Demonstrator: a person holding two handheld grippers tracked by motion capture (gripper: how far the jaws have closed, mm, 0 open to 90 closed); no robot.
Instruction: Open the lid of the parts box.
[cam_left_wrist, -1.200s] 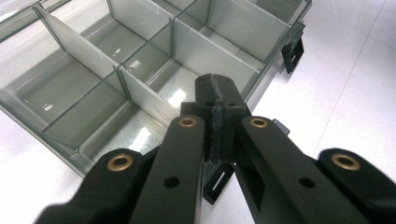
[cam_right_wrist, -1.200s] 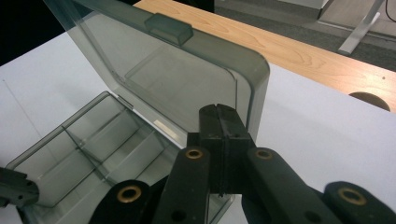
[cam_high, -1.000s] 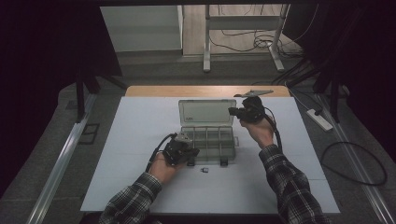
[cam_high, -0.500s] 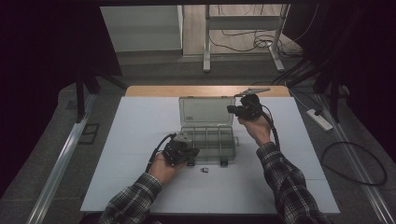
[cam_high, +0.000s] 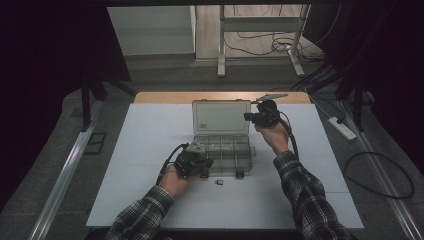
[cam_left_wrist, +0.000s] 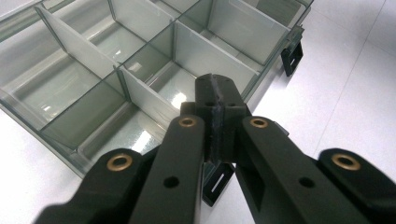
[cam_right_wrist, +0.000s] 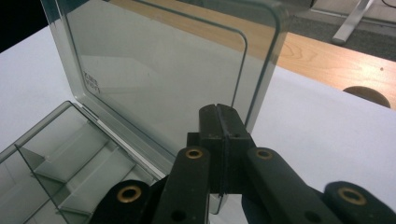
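Note:
A clear plastic organizer box (cam_high: 222, 150) lies on the white tabletop, its divided compartments (cam_left_wrist: 140, 60) looking bare. Its lid (cam_high: 221, 117) stands open and upright at the back. My left gripper (cam_high: 204, 162) is shut at the box's front left corner, its jaws (cam_left_wrist: 215, 88) pressed together over the front wall with nothing between them. My right gripper (cam_high: 248, 116) is shut beside the lid's right edge. In the right gripper view its closed tips (cam_right_wrist: 218, 116) sit in front of the lid (cam_right_wrist: 154, 74), near its lower right corner.
A small dark part (cam_high: 218, 182) lies on the white sheet (cam_high: 150, 150) just in front of the box. Black latches (cam_left_wrist: 290, 53) hang from the box's front wall. A wooden strip (cam_high: 165, 97) borders the far side. A power strip (cam_high: 342, 127) and cables lie on the floor at the right.
The right gripper has shifted slightly left toward the lid's right edge, and the lid looks a little more upright. The left gripper has stayed in place.

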